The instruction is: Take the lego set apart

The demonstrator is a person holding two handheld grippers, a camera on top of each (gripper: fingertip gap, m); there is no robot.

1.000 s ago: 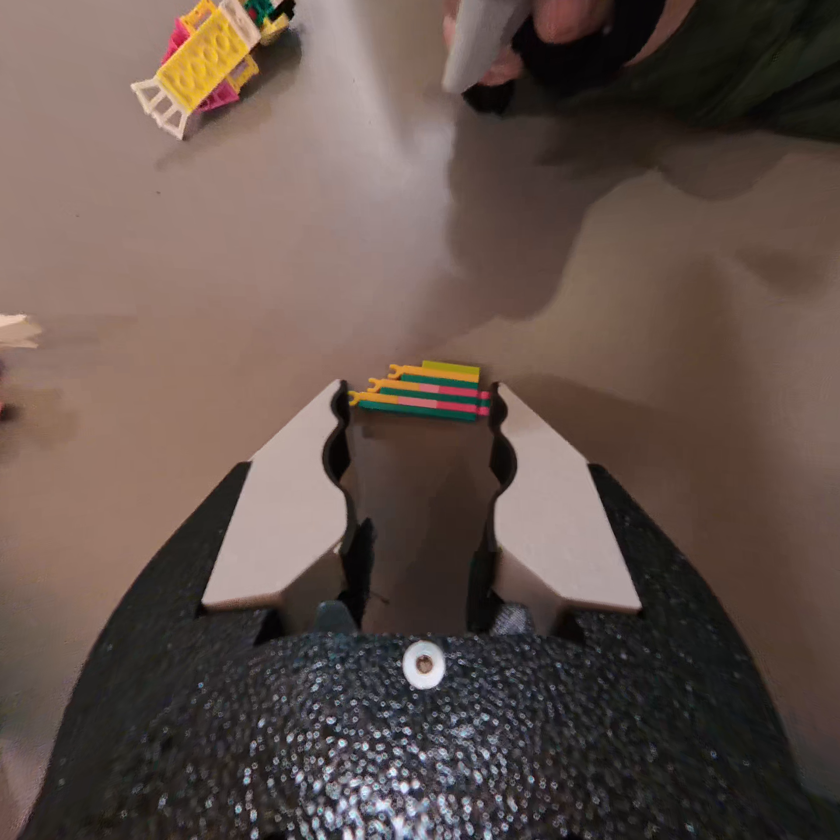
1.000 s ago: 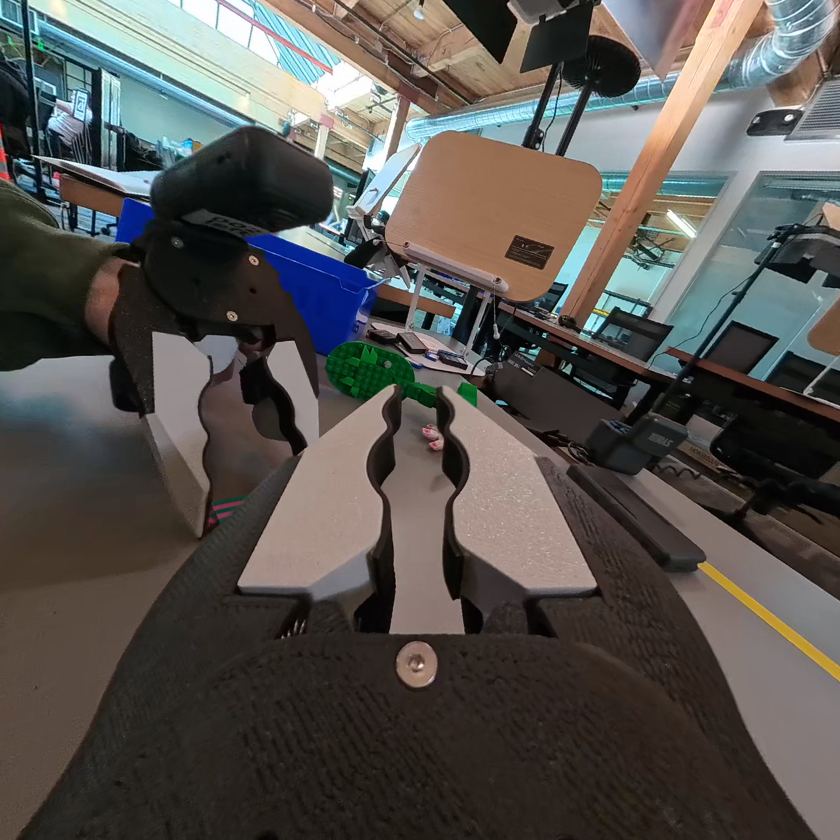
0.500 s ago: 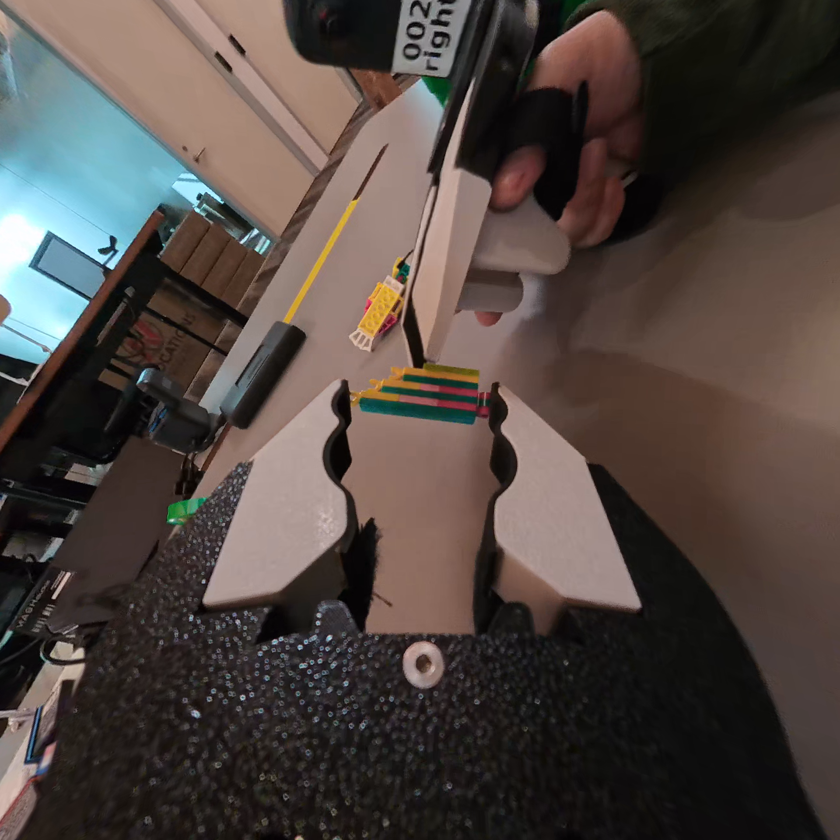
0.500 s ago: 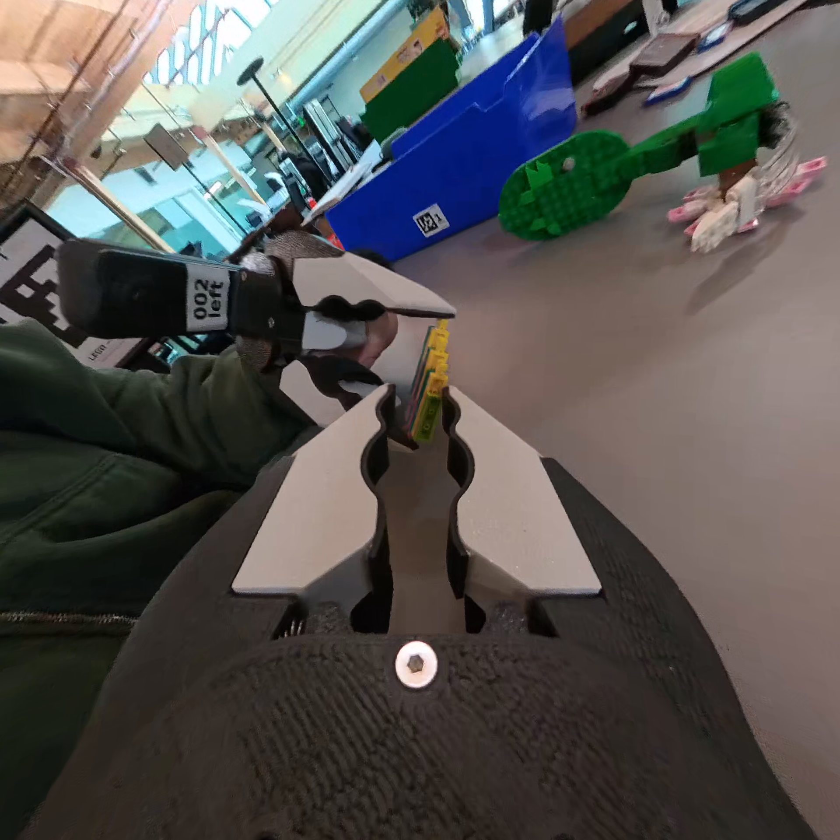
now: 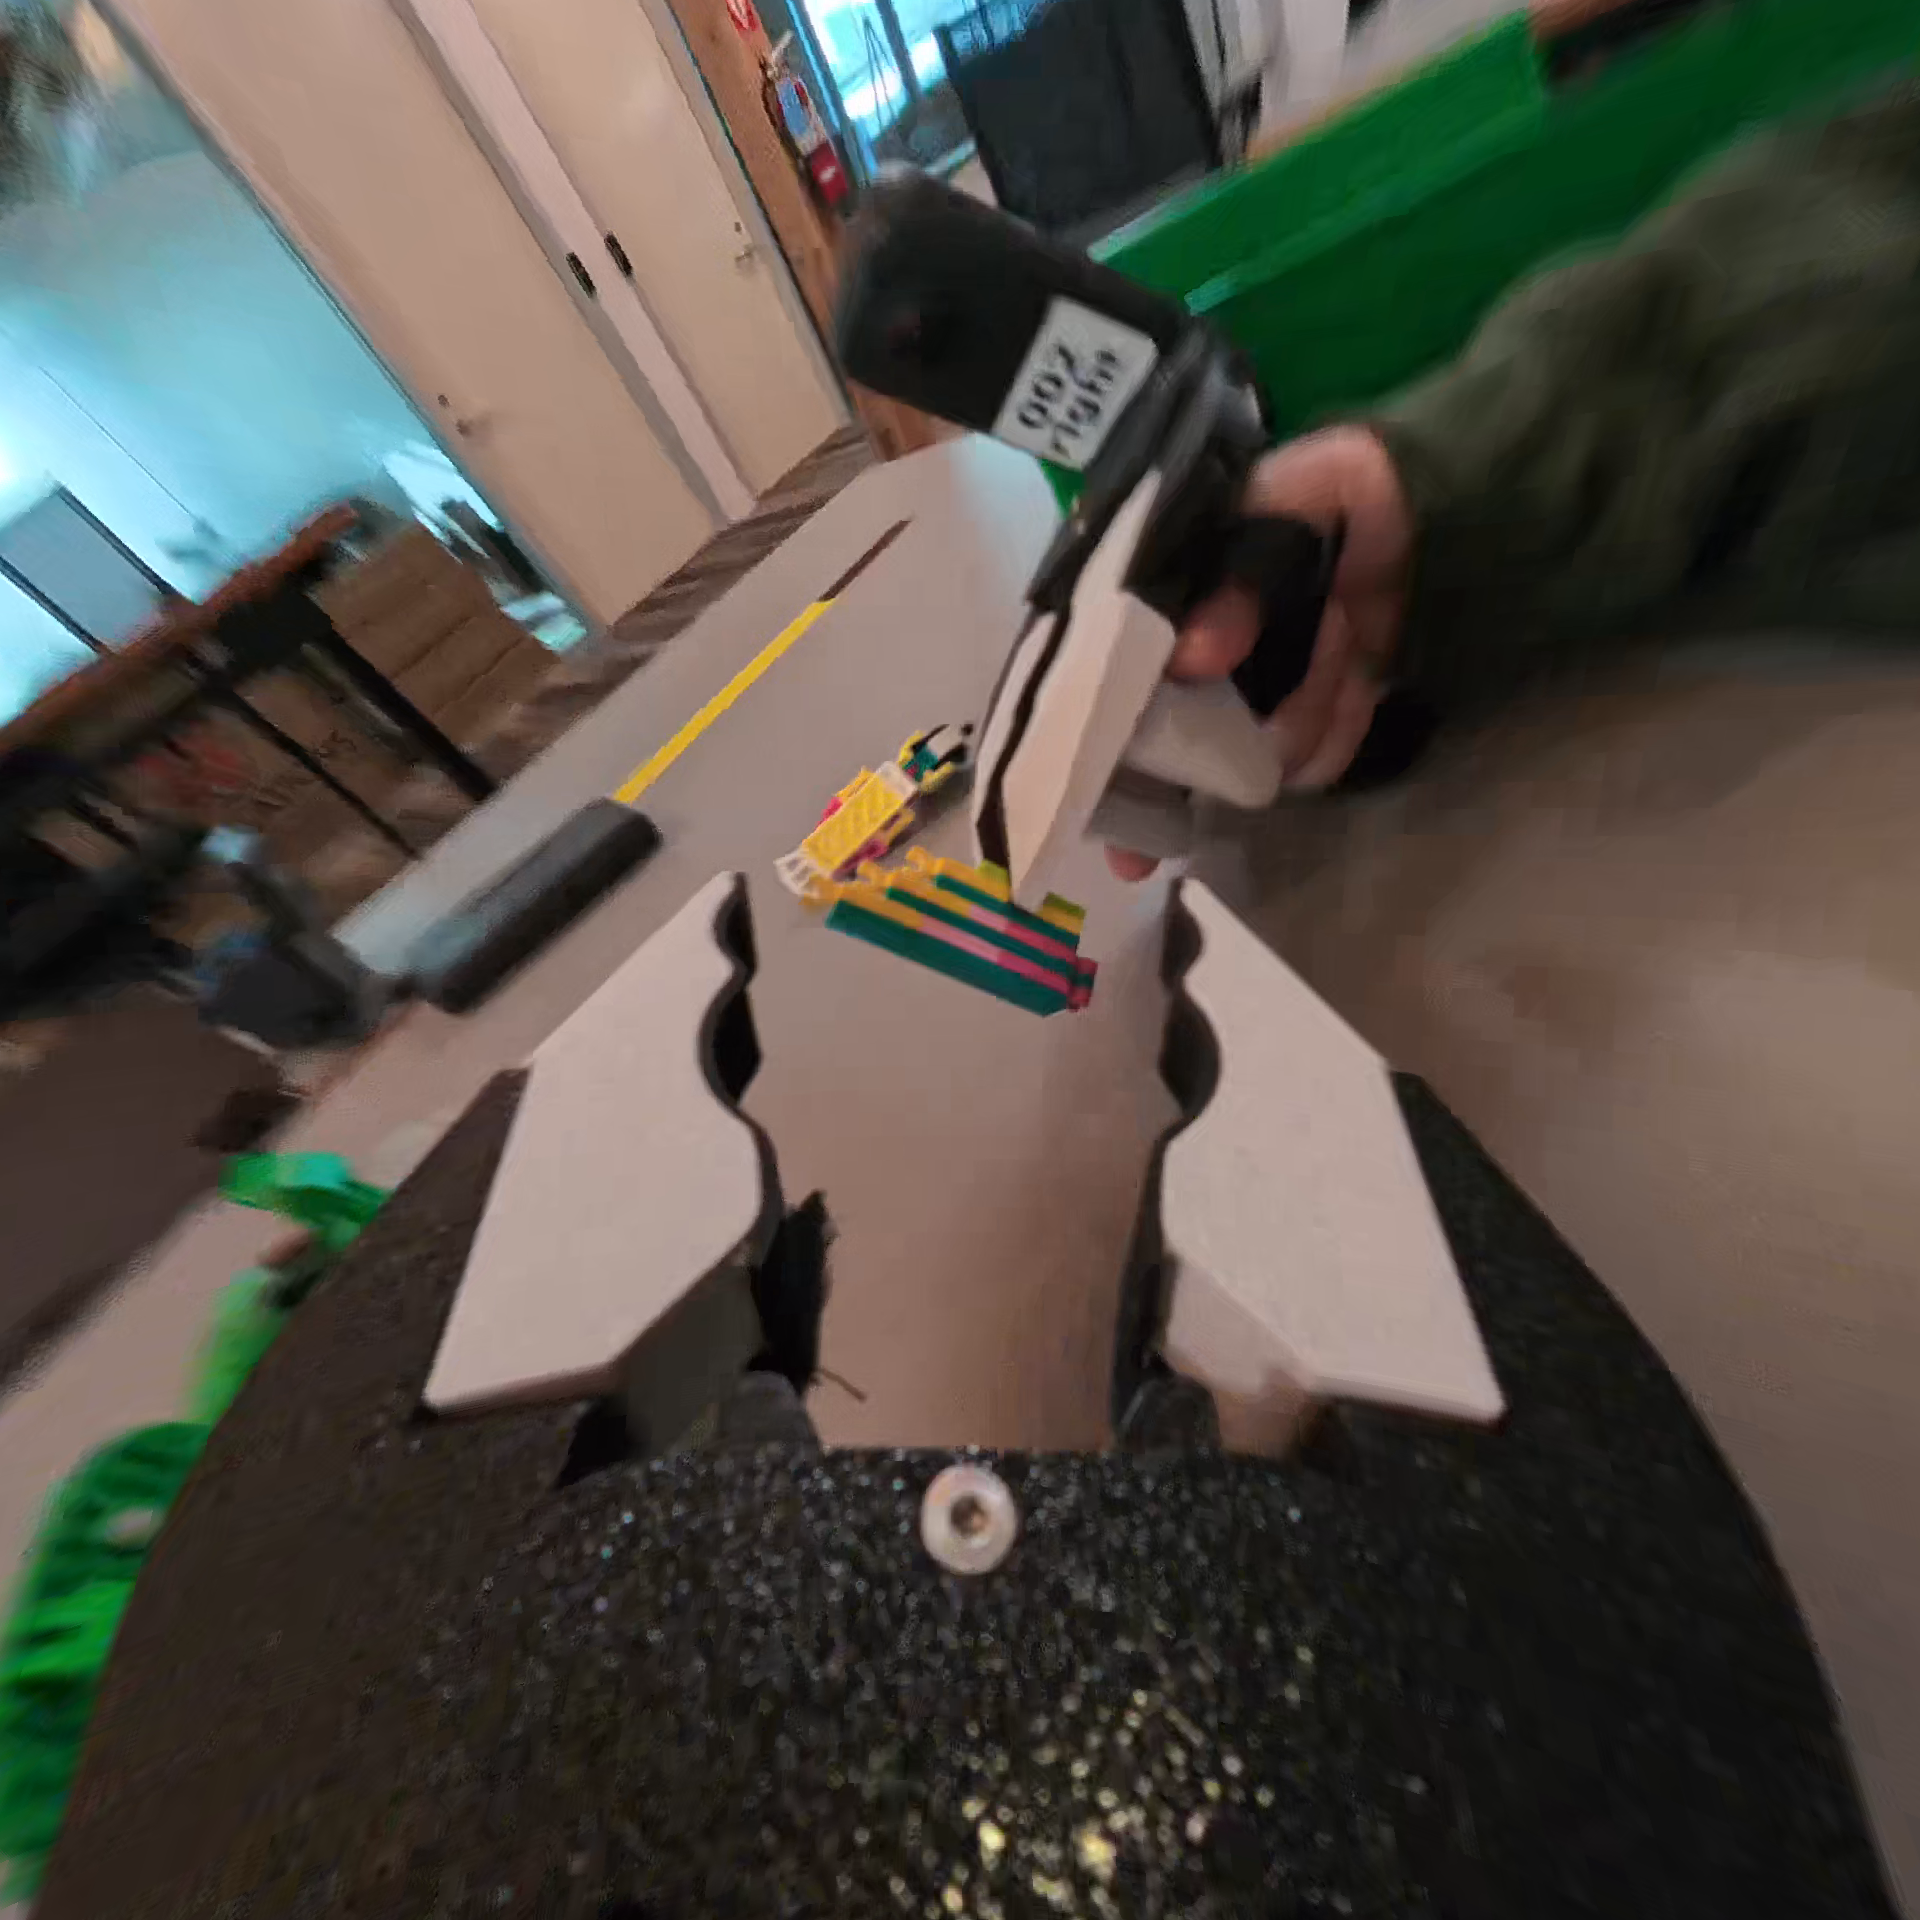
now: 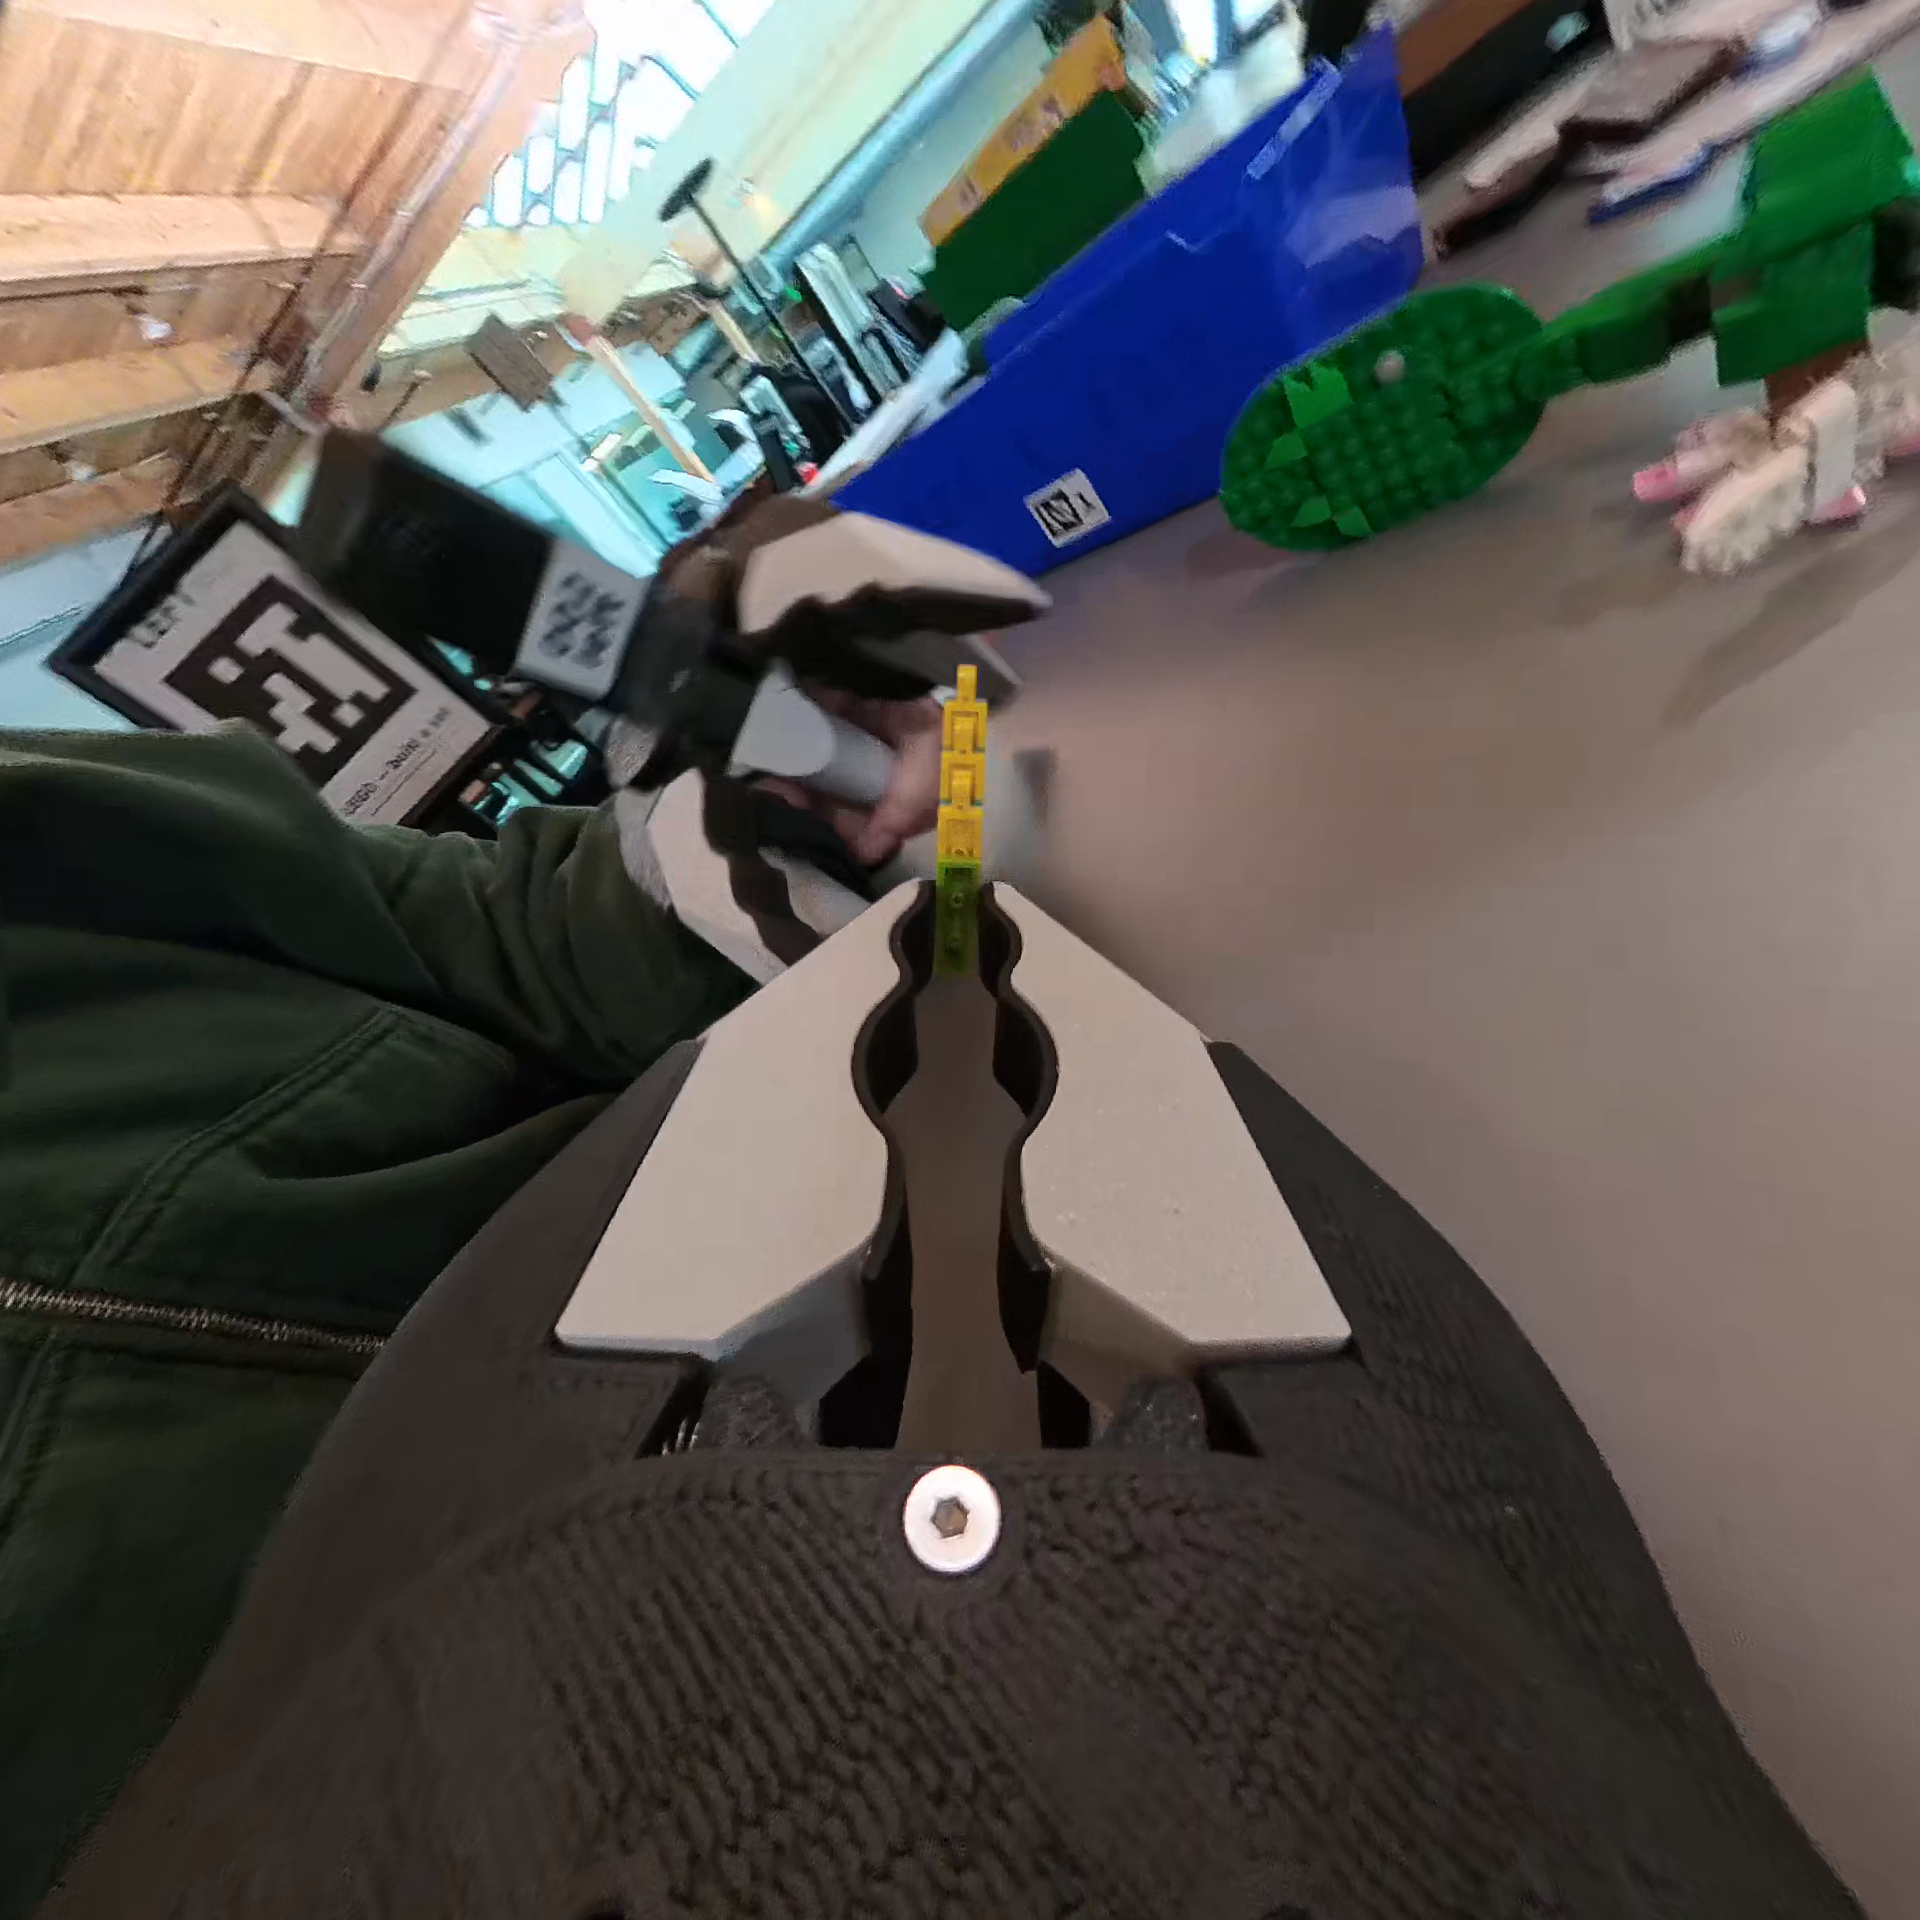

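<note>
In the left wrist view, the left claw (image 5: 956, 935) is released, its two grey fingers wide apart with only bare surface between them. Just beyond its tips hangs the stack of thin green, pink and yellow lego plates (image 5: 961, 935), tilted, its right end lower. It seems lifted off the grey surface (image 5: 1558, 1039), though the picture is blurred. The right claw (image 5: 1013, 868) comes from above and is clenched on the upper edge of this stack.

In the right wrist view the same stack is seen edge-on, as a narrow yellow and lime strip pinched between the tips of that claw.

Farther on the surface, to the left, lies a small yellow, pink and white lego piece (image 5: 862, 821) and a flat black bar (image 5: 520, 894). In the right wrist view, far to the right, a big green lego model with a round studded plate (image 6: 1382, 416) stands before a blue bin (image 6: 1195, 364).

I judge the step in hand is the splitting of the plate stack. The next move calls for the left claw to close on the lower plates, then pull or twist them away from the layer held by the right one.
</note>
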